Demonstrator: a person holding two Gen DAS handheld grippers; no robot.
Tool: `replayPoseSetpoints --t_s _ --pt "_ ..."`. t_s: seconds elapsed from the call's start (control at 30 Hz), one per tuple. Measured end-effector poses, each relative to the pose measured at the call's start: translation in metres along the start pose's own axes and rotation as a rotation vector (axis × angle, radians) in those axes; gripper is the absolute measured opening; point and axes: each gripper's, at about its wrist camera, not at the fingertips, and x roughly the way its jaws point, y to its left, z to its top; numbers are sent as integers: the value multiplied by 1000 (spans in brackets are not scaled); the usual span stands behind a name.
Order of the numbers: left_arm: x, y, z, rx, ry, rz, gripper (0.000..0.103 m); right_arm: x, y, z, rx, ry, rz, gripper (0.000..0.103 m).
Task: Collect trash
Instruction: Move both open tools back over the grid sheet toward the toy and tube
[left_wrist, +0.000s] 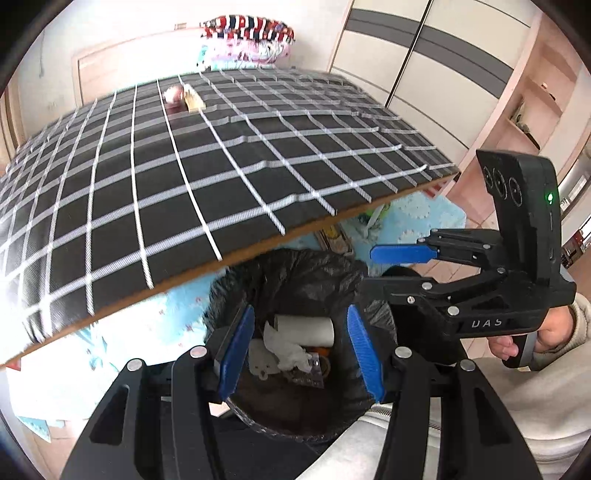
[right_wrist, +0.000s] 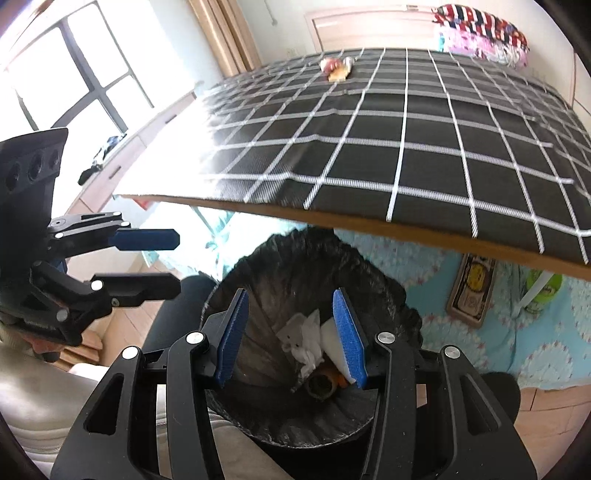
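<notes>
The trash bin, lined with a black bag, stands on the floor just in front of the worktop edge, and both grippers hang above its mouth. Inside it lie several pieces of trash already: a crumpled white tissue, a white paper roll, a small cardboard tube with something orange beside it, and a piece of shiny wrapper. The left gripper has its blue pads apart and nothing is between them. The right gripper is the same, pads apart and empty, so I judge that the last piece was just let go into the bin.

The task seems mostly done but not finished. Far back on the worktop two small items are left close together, one pinkish and round, one pale yellow like a packet; I cannot say surely what they are. If they are trash, one more reach across the surface is needed.

The worktop carries a black cloth with a white grid, a little wrinkled near the middle, and its brown board edge shows at the front. Under it lies a light blue mat with a white pattern. At the far end there are folded blankets, striped and pink. The room has a big window on one side, a sliding wardrobe and open shelves on the other
</notes>
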Motion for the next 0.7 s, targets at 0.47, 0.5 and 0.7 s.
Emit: replayPoseSetpoints --t_s 0.47,0.5,0.7 --pt "-38 5 19 13 -112 26 51 -31 13 27 -57 -95 0 47" --pt "-39 6 21 11 -117 25 51 -32 13 29 -60 -97 -1 47" --pt "-44 17 33 -2 -144 38 51 -34 14 43 -75 -122 -16 47"
